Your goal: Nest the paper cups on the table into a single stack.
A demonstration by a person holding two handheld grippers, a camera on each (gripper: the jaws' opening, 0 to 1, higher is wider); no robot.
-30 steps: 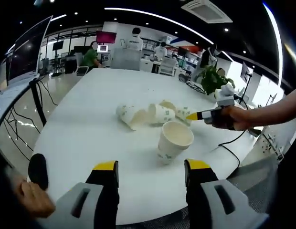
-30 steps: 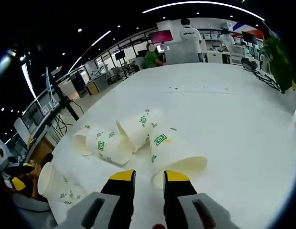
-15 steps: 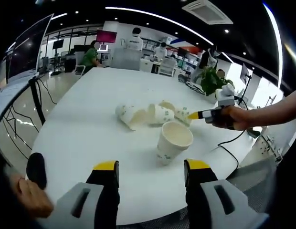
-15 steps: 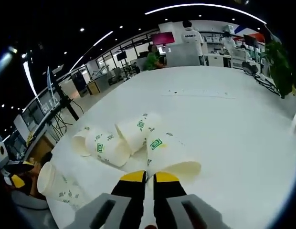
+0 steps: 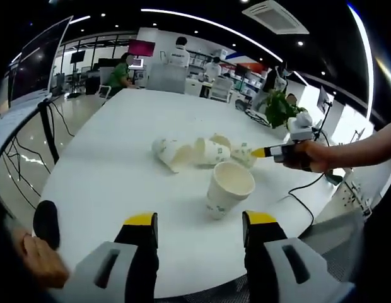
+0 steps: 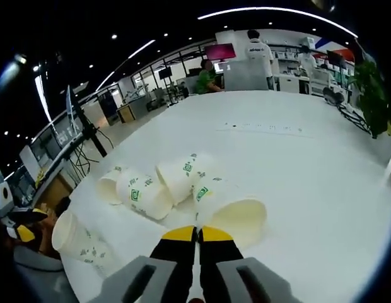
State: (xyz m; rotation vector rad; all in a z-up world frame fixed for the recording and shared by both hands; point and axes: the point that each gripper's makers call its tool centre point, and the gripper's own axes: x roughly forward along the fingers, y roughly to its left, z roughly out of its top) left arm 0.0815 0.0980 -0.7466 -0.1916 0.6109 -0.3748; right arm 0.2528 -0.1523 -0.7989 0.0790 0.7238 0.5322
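Our right claw [image 6: 197, 233] is now clenched, its yellow tips pressed together at the rim of the nearest lying cup [image 6: 228, 208], where a second ago they stood apart; whether any cup wall is pinched between them we cannot tell. Our left claw [image 5: 193, 221] stays released, hovering over the white surface [image 5: 107, 170] short of the upright cup [image 5: 225, 188]. Behind it three more cups [image 5: 198, 151] lie tipped in a cluster.
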